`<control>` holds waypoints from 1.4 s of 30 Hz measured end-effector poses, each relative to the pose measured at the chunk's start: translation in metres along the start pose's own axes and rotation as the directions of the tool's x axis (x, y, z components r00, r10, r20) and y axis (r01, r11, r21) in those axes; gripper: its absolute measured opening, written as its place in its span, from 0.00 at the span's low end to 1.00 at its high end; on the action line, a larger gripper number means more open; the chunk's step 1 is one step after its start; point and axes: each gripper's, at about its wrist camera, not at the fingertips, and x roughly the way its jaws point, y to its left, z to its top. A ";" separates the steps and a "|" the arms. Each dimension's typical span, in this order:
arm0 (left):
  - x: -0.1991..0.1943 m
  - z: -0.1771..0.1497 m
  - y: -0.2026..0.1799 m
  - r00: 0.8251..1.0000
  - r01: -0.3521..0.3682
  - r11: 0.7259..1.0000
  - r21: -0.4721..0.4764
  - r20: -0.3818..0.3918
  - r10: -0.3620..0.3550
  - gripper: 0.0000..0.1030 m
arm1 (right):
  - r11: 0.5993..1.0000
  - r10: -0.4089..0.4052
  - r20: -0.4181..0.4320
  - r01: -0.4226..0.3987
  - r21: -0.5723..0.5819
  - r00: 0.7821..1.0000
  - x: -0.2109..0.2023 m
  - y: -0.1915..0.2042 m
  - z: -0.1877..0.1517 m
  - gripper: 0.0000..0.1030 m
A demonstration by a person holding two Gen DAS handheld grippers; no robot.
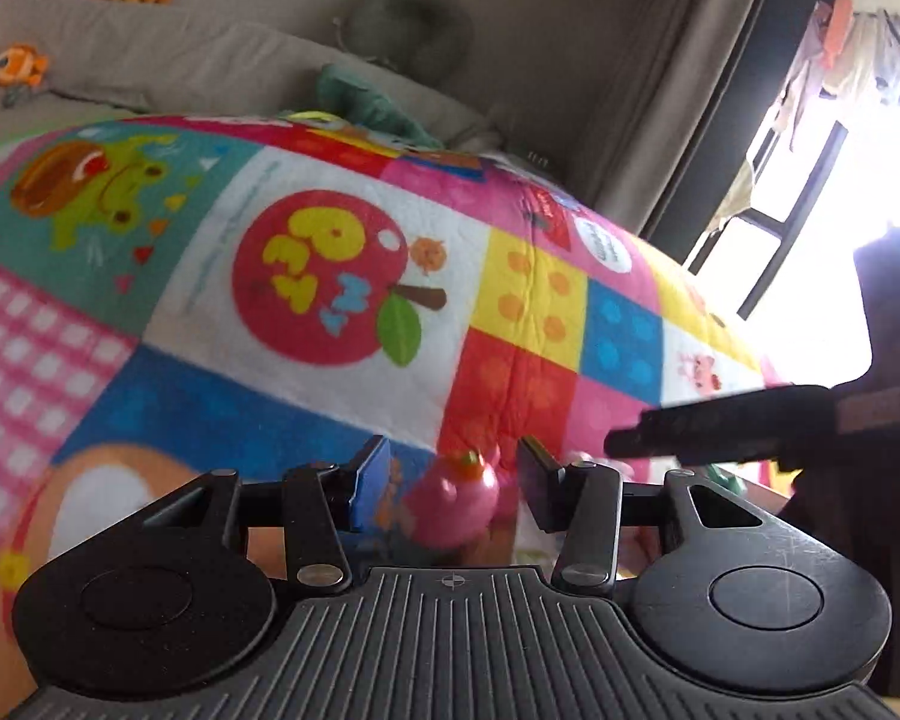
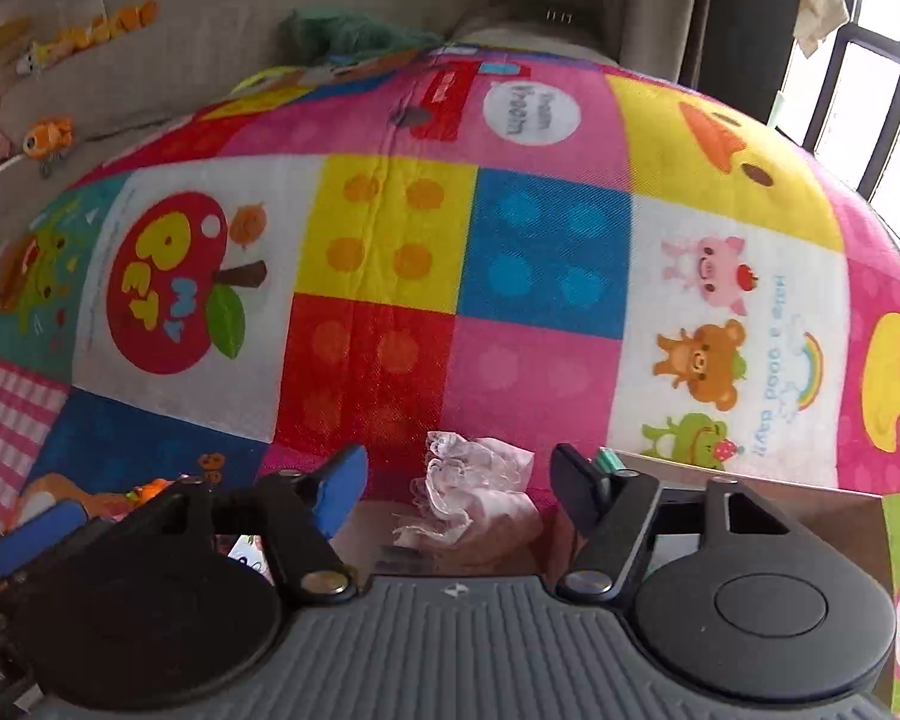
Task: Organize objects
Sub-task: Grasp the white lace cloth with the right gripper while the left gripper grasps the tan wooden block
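Observation:
My left gripper is open, its jaws on either side of a pink round toy with an orange and green top; the pads do not press on it. My right gripper is open and empty, held over a frilly white and pale pink cloth item that lies in a brown cardboard box. The other gripper shows as a dark shape at the right of the left wrist view and at the lower left of the right wrist view.
A colourful patchwork play mat covers the floor ahead. A grey sofa with orange plush toys stands behind it. A green cloth lies at the mat's far edge. Bright windows are to the right.

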 end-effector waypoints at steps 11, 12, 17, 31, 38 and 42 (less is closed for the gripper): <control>0.038 0.002 0.003 0.988 0.084 0.996 0.026 -0.131 -0.079 0.47 | 0.995 -0.058 -0.128 0.048 -0.084 0.990 0.053 0.022 -0.014 0.22; 0.037 0.001 0.003 0.987 0.086 0.996 0.028 -0.137 -0.081 0.47 | 0.996 -0.032 -0.130 0.021 -0.088 0.991 0.047 0.023 -0.019 0.22; 0.030 -0.008 -0.001 0.971 0.123 0.992 0.011 -0.209 -0.118 0.44 | 0.989 0.111 -0.159 -0.125 -0.083 0.981 0.005 0.030 -0.055 0.22; -0.032 -0.058 -0.051 0.977 0.127 0.961 0.246 -0.200 -0.078 0.42 | 0.975 0.088 0.010 -0.084 -0.204 0.996 -0.139 -0.022 -0.214 0.40; 0.006 -0.054 -0.067 0.978 -0.036 0.980 0.196 -0.196 0.075 0.42 | 0.992 0.120 0.106 -0.123 0.023 0.987 -0.173 -0.089 -0.252 0.61; 0.027 -0.064 -0.077 0.956 -0.077 0.977 0.200 -0.263 0.129 0.28 | 0.993 0.111 0.136 -0.115 0.025 0.984 -0.177 -0.099 -0.267 0.65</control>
